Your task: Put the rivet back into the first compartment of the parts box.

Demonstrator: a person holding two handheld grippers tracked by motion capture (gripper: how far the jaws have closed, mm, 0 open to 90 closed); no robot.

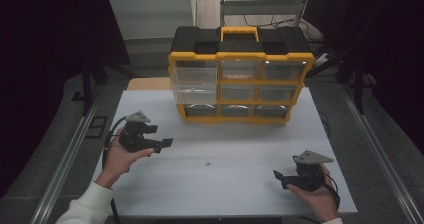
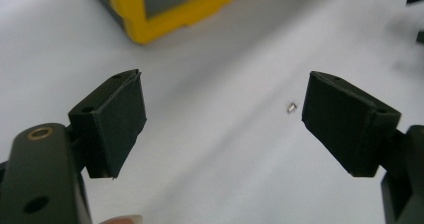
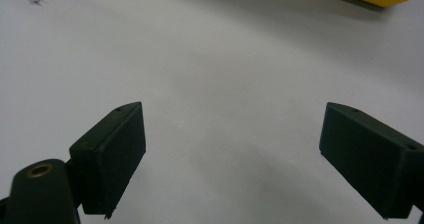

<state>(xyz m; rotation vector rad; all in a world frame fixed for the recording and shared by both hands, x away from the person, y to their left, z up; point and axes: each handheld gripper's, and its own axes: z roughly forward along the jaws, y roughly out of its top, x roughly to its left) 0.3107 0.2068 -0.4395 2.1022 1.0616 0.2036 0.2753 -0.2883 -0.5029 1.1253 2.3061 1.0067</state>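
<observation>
Left gripper: fingers spread wide, holding nothing, a small metal screw lying on the white bench just beside one finger. Right gripper: fingers likewise wide and empty, well apart from the screw. Behind: yellow drawer organizer.

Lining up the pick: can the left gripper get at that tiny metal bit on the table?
Probably yes. The left gripper is open, the small metal bit lies on bare table just ahead of its jaws, and nothing stands between them.

bare white table ahead, organizer blocking far edge, perhaps
</observation>
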